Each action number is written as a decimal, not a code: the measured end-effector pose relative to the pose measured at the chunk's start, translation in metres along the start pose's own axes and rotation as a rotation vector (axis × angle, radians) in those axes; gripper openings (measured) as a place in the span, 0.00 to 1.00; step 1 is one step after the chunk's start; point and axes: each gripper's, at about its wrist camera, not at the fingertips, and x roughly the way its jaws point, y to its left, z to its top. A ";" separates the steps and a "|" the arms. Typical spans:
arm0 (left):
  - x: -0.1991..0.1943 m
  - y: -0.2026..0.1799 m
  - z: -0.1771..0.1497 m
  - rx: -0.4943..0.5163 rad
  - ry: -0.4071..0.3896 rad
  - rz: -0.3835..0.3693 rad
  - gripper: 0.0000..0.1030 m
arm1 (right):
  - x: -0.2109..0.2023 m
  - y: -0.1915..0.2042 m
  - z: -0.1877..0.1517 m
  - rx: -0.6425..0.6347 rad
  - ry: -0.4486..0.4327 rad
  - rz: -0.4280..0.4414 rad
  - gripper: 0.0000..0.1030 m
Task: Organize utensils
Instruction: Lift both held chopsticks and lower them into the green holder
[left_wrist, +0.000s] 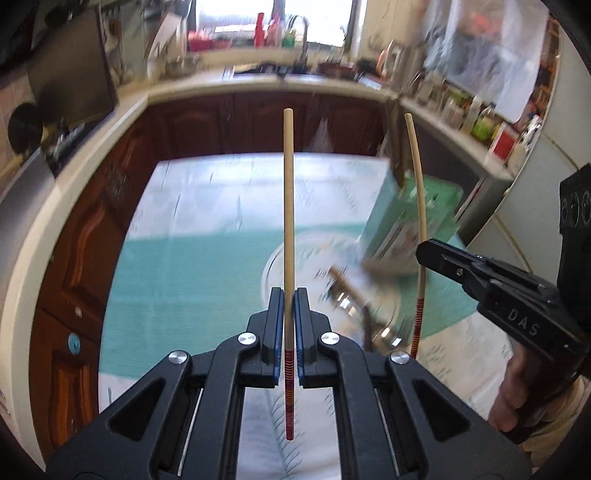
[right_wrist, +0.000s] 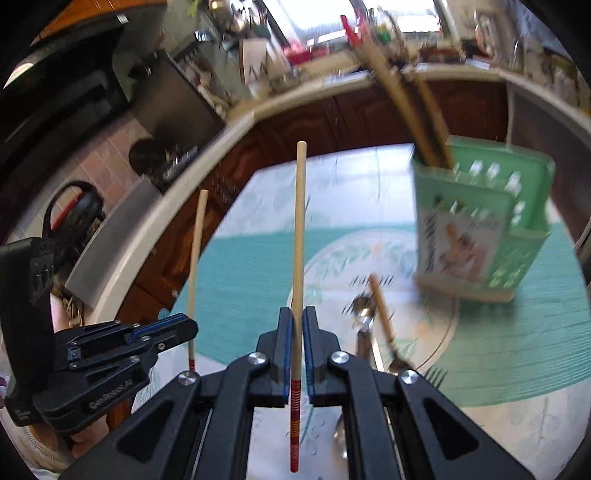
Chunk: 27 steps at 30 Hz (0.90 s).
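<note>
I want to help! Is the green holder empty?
No. The green holder already has wooden sticks poking out its top.

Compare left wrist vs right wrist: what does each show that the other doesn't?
Left wrist only: the right gripper from the side.
Right wrist only: the left gripper from the side, chopsticks standing in the green holder, a fork on the plate.
Both: each gripper shut on one chopstick, holder, plate, teal mat.

Bright window (left_wrist: 314, 18) above a pale counter (left_wrist: 258, 79), dark wooden cabinets (left_wrist: 258, 122), seemingly cluttered shelves (left_wrist: 461, 110).
</note>
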 end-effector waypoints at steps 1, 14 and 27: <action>-0.008 -0.009 0.012 0.010 -0.037 -0.007 0.03 | -0.009 0.000 0.007 -0.008 -0.047 -0.008 0.05; -0.017 -0.114 0.152 -0.030 -0.384 -0.166 0.03 | -0.093 -0.056 0.091 -0.011 -0.591 -0.174 0.05; 0.109 -0.131 0.155 -0.092 -0.385 -0.136 0.04 | -0.032 -0.113 0.095 -0.021 -0.628 -0.175 0.05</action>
